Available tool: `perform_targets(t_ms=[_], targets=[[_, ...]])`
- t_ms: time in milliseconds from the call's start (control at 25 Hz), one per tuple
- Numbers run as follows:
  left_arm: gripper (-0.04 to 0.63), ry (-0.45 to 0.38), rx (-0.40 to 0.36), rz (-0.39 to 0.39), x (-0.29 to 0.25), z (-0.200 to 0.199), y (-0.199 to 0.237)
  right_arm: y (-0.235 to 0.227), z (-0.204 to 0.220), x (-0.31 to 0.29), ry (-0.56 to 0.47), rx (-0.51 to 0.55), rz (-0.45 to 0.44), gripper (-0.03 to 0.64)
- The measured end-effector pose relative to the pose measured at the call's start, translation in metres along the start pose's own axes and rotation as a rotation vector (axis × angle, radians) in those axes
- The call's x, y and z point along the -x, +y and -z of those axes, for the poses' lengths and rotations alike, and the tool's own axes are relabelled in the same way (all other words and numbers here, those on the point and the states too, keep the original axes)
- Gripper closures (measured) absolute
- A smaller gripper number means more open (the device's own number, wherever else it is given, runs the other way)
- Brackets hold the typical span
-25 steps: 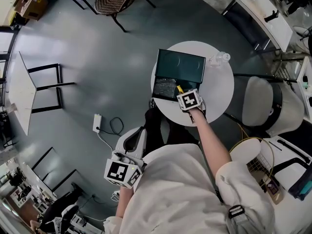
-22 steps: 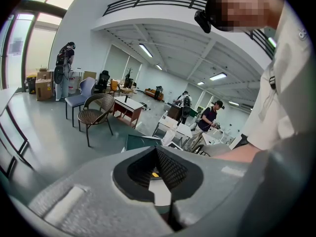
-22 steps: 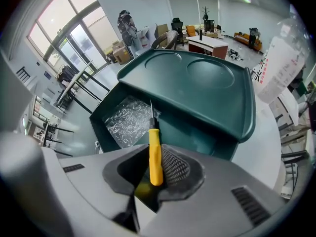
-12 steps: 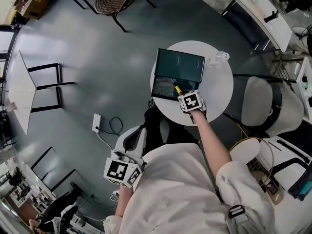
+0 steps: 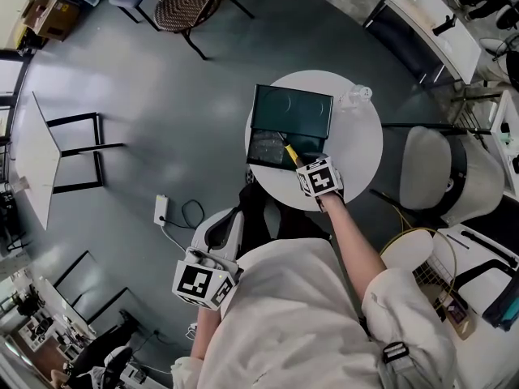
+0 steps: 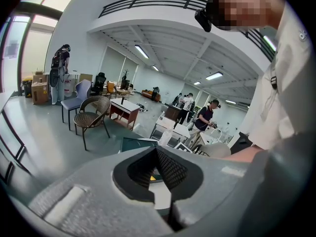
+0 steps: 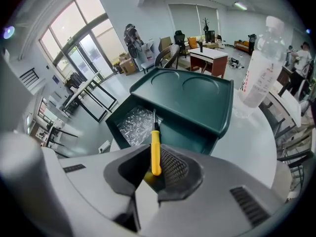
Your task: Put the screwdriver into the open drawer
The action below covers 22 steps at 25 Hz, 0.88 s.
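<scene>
- The right tool [image 7: 155, 169] is clenched on the yellow handle of the screwdriver [image 7: 155, 149], gripping it near the butt end.
- The screwdriver's long axis runs straight on from the tool towards the open drawer [image 7: 185, 135]. Its dark shaft and tip reach out over the drawer's near edge.
- I'd say the move ahead is a short push forward and down into the drawer, then letting go.
- A crinkled clear bag [image 7: 132, 125] fills the drawer's left part, just beside the tip; the right part looks bare.
- A clear bottle [image 7: 259, 73] stands on the round worktop [image 7: 256, 142], off to the drawer's right and beyond it.
- The left tool [image 5: 204, 286] hangs well apart from the drawer, low at the person's side, jaws drawn together on nothing, so the right hand is plainly the nearer one.
</scene>
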<state>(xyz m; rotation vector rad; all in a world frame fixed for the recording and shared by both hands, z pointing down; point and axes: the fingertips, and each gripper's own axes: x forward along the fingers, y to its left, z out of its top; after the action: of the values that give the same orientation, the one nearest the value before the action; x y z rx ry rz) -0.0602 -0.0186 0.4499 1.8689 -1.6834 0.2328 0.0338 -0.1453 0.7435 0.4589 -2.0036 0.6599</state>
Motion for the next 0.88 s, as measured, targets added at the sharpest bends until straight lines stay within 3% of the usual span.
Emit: perform_targets(t_ms=[520,880], targets=[[0.583,-0.025,-0.111,0.139,-0.037,-0.023,-0.038,0.011,-0.013,0.083,-0.188,-0.011,0.000,0.578],[0.583,-0.002,-0.155,0.189,-0.037,-0.023,-0.052,0.029,-0.017,0.129,-0.316,-0.027,-0.019,0.598]])
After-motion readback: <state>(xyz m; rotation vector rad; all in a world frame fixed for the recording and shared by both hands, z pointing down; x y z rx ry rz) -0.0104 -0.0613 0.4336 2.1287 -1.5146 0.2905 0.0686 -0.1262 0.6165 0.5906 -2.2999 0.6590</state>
